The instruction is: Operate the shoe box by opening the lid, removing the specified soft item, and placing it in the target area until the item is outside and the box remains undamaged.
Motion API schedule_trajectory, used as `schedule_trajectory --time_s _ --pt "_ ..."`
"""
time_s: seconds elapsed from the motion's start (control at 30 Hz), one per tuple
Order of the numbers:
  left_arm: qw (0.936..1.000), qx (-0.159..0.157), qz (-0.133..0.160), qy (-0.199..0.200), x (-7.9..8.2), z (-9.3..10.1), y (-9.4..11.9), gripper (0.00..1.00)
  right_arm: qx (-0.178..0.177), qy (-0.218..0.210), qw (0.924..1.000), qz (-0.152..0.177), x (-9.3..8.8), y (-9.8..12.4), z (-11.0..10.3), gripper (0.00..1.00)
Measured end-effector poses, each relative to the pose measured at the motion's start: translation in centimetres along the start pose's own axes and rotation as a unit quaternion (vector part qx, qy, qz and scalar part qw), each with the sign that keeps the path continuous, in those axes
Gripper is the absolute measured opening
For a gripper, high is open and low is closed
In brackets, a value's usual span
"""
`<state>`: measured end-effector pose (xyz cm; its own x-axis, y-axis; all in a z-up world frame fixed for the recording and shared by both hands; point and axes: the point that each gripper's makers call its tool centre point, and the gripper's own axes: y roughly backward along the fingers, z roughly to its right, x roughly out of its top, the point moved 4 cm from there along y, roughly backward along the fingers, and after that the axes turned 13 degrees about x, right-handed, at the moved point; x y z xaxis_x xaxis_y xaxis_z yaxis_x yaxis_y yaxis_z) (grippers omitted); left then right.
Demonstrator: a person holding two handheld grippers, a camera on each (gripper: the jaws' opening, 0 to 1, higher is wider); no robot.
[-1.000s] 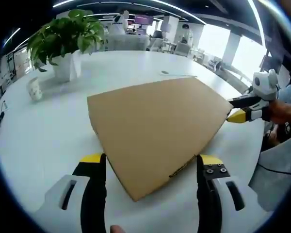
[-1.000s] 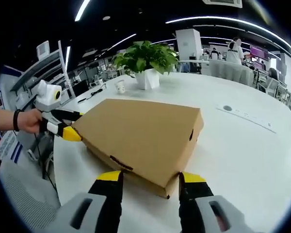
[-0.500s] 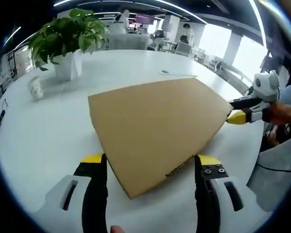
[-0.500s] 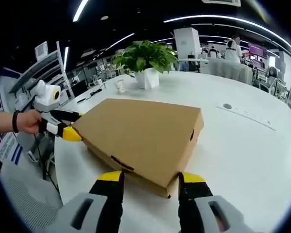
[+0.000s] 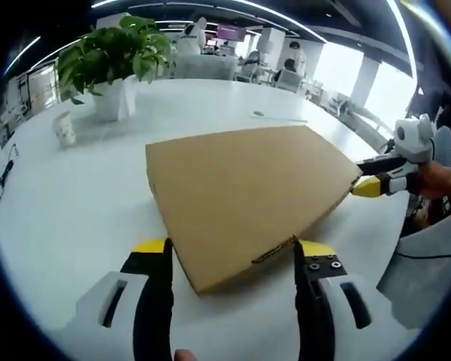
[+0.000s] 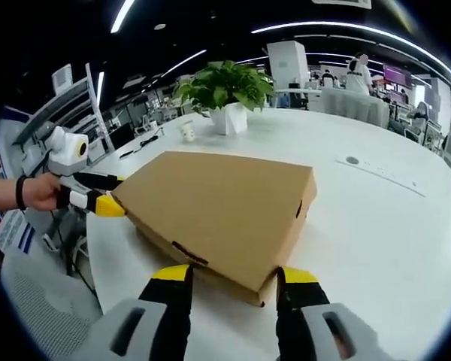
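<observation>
Here, left to right:
Left gripper (image 5: 231, 259): jaws spread wide, straddling a near corner of the shoe box (image 5: 244, 197), gripping nothing.
Shoe box: closed, flat on the white table (image 5: 68, 195).
Right gripper (image 6: 234, 280): jaws wide, either side of another corner, nothing clamped.

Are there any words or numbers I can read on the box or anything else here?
None can be read.
The shoe box: plain brown cardboard, no print showing on the lid or sides.
The small white cup near the potted plant: dark marks, too small to read.
The papers at the left edge of the right gripper view: blue print, too blurred to read.
</observation>
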<state>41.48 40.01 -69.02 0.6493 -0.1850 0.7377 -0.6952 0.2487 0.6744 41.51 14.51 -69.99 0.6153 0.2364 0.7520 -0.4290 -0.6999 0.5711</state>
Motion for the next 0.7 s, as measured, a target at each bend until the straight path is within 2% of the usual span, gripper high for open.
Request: schedule_trajectory --time_s 0.7 --pt "0.9999 0.002 -0.004 -0.012 -2.4 -0.3 1.6 0.59 0.011 0.008 0.9998 -0.014 -1.5 0.9 -1.8 0.40"
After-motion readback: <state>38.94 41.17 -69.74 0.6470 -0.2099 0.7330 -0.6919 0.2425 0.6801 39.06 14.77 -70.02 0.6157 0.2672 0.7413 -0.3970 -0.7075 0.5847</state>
